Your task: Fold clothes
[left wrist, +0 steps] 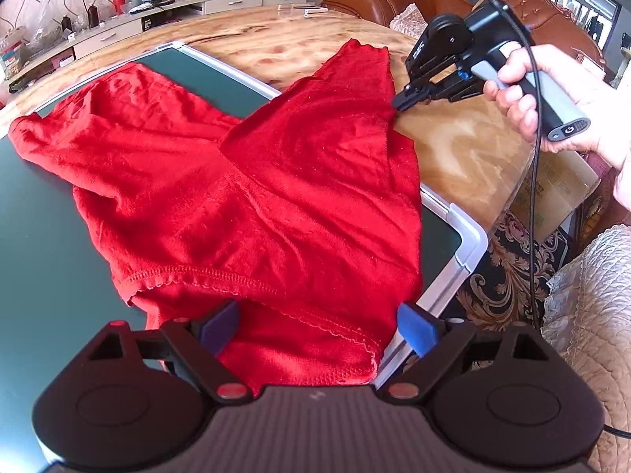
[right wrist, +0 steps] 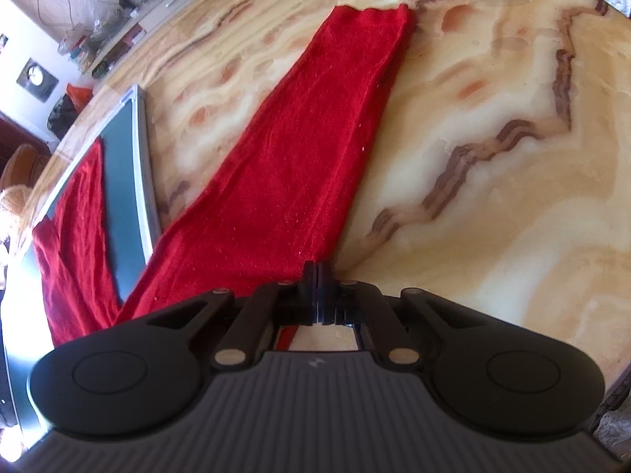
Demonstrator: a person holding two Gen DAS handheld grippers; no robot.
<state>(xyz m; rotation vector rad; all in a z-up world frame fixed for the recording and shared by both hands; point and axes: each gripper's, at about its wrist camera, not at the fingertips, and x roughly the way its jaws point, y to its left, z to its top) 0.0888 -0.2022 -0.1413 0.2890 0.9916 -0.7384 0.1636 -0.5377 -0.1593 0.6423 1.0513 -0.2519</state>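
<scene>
One marble-patterned tabletop, glossy, veined in cream and brown, fills the right wrist view. One dark green board with a pale metal frame and rounded corners lies on it, at lower left of the left wrist view. One pair of red knit trousers, soft and creased, with a stitched waistband at bottom centre, is spread over the board; one leg runs off the frame onto the marble toward upper right. Two black grippers appear. Left gripper: jaws wide, blue pads either side of the waistband, not pressing it. Right gripper, held by a hand: jaws closed, pinching that leg's edge.
</scene>
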